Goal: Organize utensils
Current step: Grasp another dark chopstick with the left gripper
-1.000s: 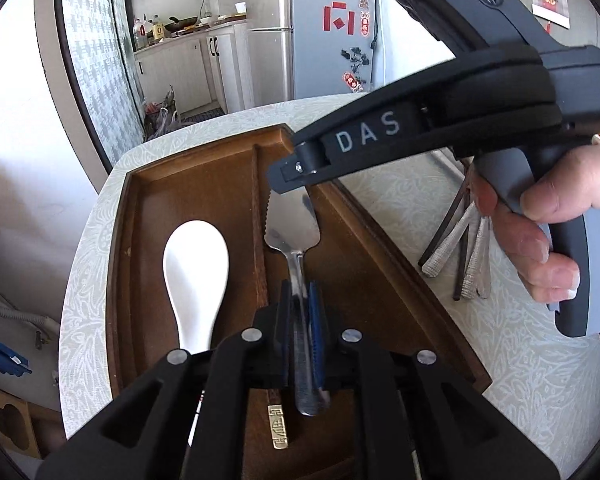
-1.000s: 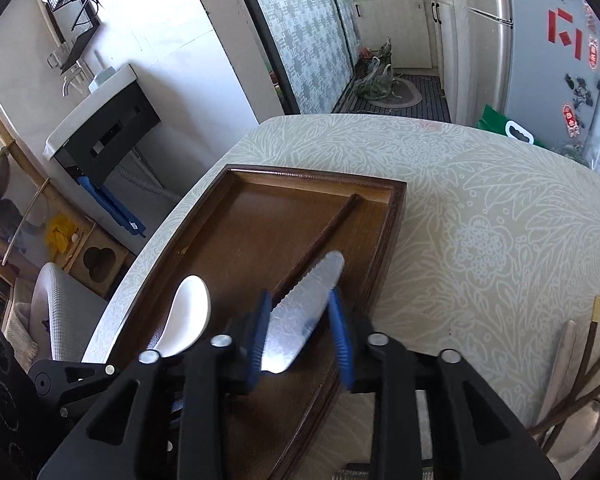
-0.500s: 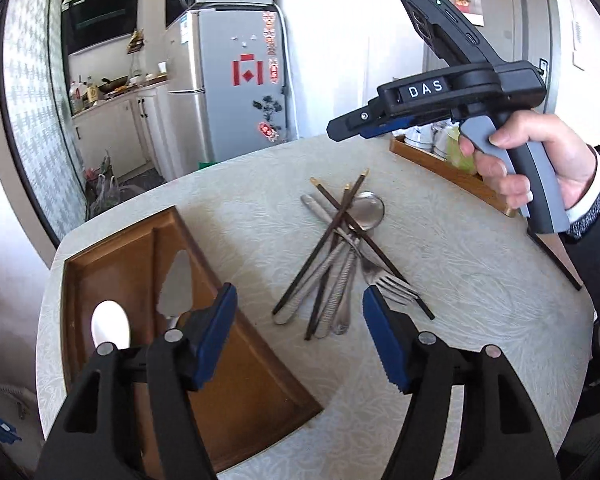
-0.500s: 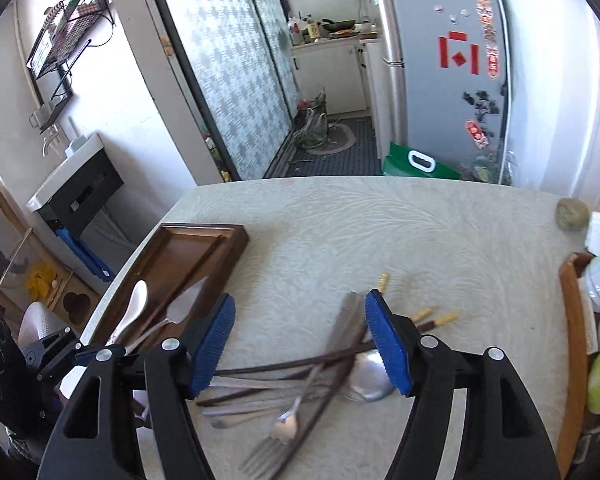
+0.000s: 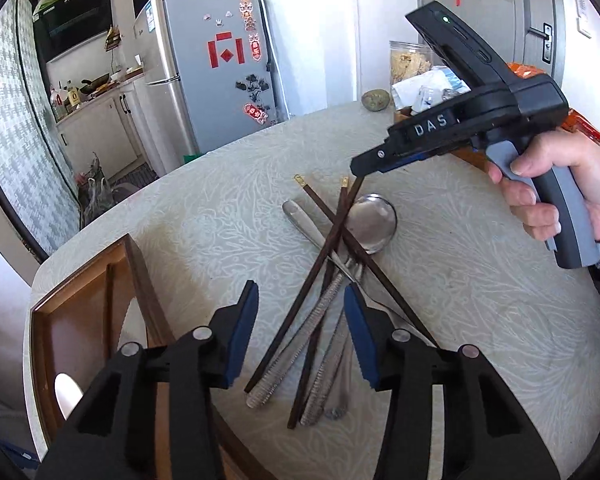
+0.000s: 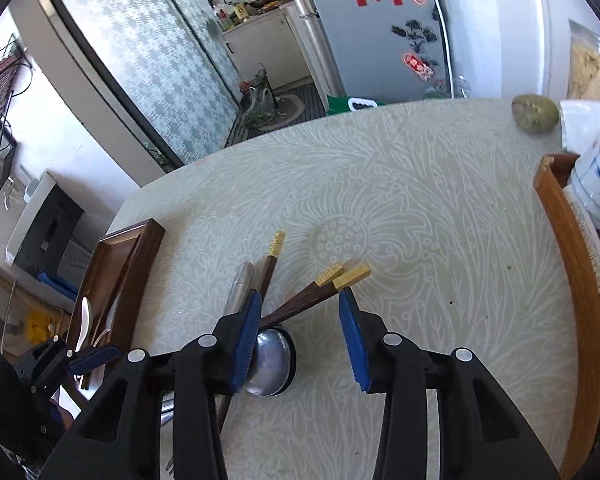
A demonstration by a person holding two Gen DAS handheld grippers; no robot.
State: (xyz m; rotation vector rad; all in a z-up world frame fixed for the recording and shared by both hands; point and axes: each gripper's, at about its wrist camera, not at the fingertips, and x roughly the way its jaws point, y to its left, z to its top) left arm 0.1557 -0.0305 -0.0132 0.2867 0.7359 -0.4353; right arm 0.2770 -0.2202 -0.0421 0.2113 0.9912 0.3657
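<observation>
On the desk [image 5: 480, 312], beside the tray [image 5: 140, 280], crossed chopsticks [image 5: 328, 248] overlie the spoon [image 5: 374, 220]. Both grippers, left [image 5: 300, 328] and right [image 6: 298, 332], hover with released jaws; lifting one piece may drag its neighbours.

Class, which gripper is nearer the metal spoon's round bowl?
Right. The right gripper hovers directly over the spoon bowl; the left gripper sits back over the handle ends of the pile.
</observation>
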